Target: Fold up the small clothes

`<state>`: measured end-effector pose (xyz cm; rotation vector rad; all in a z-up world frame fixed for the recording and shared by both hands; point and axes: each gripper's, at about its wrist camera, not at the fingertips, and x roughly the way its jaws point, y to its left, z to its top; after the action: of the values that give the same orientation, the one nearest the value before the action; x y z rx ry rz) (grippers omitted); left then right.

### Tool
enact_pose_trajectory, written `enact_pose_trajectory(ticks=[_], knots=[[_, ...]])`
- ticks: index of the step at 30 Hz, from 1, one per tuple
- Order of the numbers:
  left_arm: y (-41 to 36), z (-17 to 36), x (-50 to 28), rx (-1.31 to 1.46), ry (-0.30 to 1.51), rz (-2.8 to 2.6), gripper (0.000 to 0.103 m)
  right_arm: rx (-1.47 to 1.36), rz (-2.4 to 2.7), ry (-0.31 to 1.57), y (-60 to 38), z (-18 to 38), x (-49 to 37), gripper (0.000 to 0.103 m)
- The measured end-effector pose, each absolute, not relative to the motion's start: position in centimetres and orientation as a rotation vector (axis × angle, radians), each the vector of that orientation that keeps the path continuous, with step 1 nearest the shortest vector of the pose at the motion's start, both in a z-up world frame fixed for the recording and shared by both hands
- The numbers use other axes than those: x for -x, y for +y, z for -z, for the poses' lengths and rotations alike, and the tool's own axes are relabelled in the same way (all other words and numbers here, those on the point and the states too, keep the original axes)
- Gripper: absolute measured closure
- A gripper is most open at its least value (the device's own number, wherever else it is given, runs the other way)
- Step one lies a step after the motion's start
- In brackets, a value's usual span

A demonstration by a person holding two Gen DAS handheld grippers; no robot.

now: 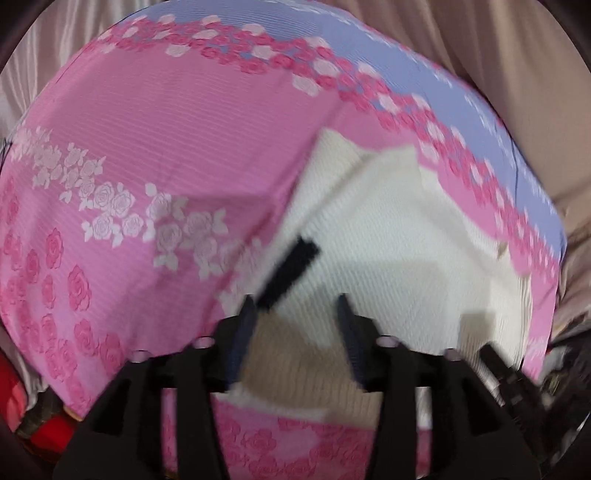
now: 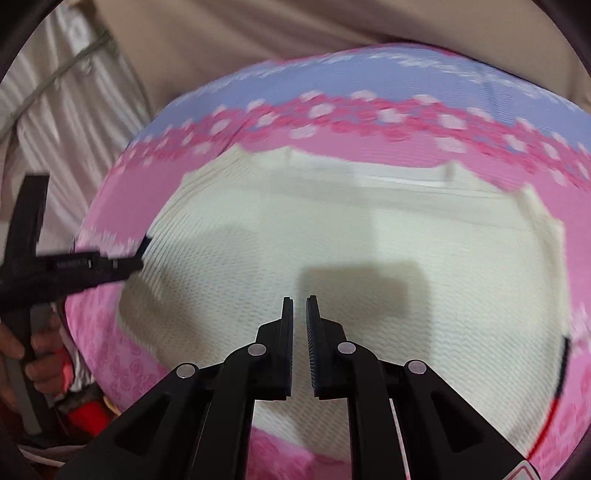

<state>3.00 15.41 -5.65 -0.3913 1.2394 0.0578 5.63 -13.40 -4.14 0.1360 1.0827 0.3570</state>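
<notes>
A white knitted garment (image 1: 388, 236) (image 2: 332, 236) lies spread on a pink rose-patterned cloth (image 1: 166, 147) (image 2: 576, 206). It carries a black stripe (image 1: 291, 269) near its left edge. My left gripper (image 1: 297, 302) is open and empty, its jaws wide apart just above the garment's near left part. It shows from the side in the right wrist view (image 2: 142, 251) at the garment's left edge. My right gripper (image 2: 300, 301) hovers over the middle of the garment with its jaws nearly together and nothing between them. Both views are motion-blurred.
The pink cloth has a lilac band (image 1: 332, 33) (image 2: 369, 74) at its far side. Beige curtain or sheet fabric (image 2: 295, 29) hangs behind. A red object (image 2: 88, 413) sits low at the left, beside the hand holding the left gripper.
</notes>
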Motion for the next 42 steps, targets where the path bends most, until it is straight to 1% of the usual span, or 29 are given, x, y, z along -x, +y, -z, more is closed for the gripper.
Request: enact_pose_trajectory(ticks=[1,3,4,5,6,9,11,12,13,14,15,16,18,21,24,25,30,31,32,33,35,36,37,38,39,40,41,42], knots=[[16.0,6.1,-3.4,0.408,1.234,-0.089,0.044,-0.119,-0.371,1.103,-12.7,4.9,-5.8,0.093],[17.3,6.8,-3.7,0.455,1.250,-0.114,0.044,-0.096,-0.373,1.167,-11.7,6.8,-6.3,0.093],[18.0,7.2,-3.7,0.520,1.248,-0.108,0.042,-0.094,-0.366,1.182,-11.4,7.4,-5.7,0.094],[18.2,7.4,-3.8,0.548,1.248,-0.104,0.037,-0.113,-0.370,1.161,-11.7,7.6,-5.6,0.095],[18.4,7.8,-3.8,0.565,1.253,-0.104,0.030,-0.125,-0.372,1.164,-11.9,7.7,-5.8,0.097],[18.5,9.6,-4.2,0.578,1.286,-0.109,0.030,-0.165,-0.383,1.179,-12.8,7.8,-6.1,0.100],[18.5,9.9,-3.9,0.584,1.283,-0.114,0.031,-0.179,-0.393,1.185,-13.3,7.8,-6.3,0.100],[18.2,9.7,-4.0,0.575,1.277,-0.110,0.044,-0.186,-0.392,1.187,-13.5,7.8,-6.2,0.100],[17.8,9.5,-4.2,0.578,1.278,-0.054,0.066,-0.197,-0.388,1.187,-13.8,7.7,-6.3,0.100],[17.5,9.4,-4.4,0.578,1.285,-0.031,0.073,-0.211,-0.381,1.183,-14.3,7.4,-6.0,0.097],[17.3,8.8,-4.5,0.566,1.287,-0.023,0.081,-0.234,-0.376,1.172,-14.8,6.9,-5.5,0.093],[16.5,7.7,-4.6,0.530,1.277,-0.006,0.084,-0.251,-0.370,1.159,-15.3,6.5,-4.9,0.090],[15.3,5.9,-4.6,0.492,1.250,0.041,0.085,-0.274,-0.339,1.133,-16.1,5.7,-3.1,0.083],[11.1,1.8,-4.2,0.427,1.198,0.184,0.086,-0.309,-0.281,1.097,-18.9,4.6,-0.6,0.081],[5.5,-1.2,-4.0,0.383,1.172,0.341,0.086,-0.385,-0.175,1.059,-22.9,3.8,1.9,0.080],[2.3,-2.0,-4.0,0.354,1.169,0.415,0.087,-0.412,-0.140,1.048,-24.3,3.7,2.7,0.080],[-9.4,-1.8,-3.7,0.194,1.212,0.623,0.086,-0.582,0.039,0.966,-31.5,3.2,6.6,0.077],[-12.7,-0.6,-3.5,0.118,1.239,0.657,0.086,-0.608,0.061,0.951,-32.5,3.1,7.3,0.077],[-14.3,0.4,-3.3,0.073,1.257,0.659,0.085,-0.631,0.089,0.936,-33.7,3.1,8.1,0.075],[-16.2,1.8,-3.2,0.012,1.283,0.652,0.080,-0.639,0.108,0.931,-34.3,3.3,8.7,0.072],[-18.7,4.1,-2.5,-0.097,1.355,0.597,0.077,-0.640,0.146,0.939,-35.1,3.6,9.5,0.072],[-18.6,3.6,-1.9,-0.067,1.350,0.592,0.071,-0.636,0.160,0.941,-35.4,3.6,9.9,0.072],[-18.2,2.9,-1.5,-0.030,1.327,0.608,0.057,-0.634,0.166,0.936,-35.3,3.4,10.1,0.072],[-17.2,1.6,-1.1,0.007,1.290,0.631,0.047,-0.630,0.172,0.927,-35.3,3.2,10.5,0.068],[-16.2,0.8,-0.8,0.019,1.266,0.633,0.033,-0.628,0.174,0.916,-35.4,2.8,10.8,0.059],[-14.6,-0.5,-0.8,0.031,1.217,0.610,0.030,-0.629,0.171,0.905,-35.1,2.5,11.1,0.054],[-13.6,-1.3,-0.9,0.029,1.185,0.584,0.029,-0.634,0.156,0.893,-34.9,2.1,11.0,0.050],[-12.2,-1.8,-1.0,0.020,1.163,0.551,0.025,-0.640,0.140,0.888,-34.8,1.9,10.8,0.049]])
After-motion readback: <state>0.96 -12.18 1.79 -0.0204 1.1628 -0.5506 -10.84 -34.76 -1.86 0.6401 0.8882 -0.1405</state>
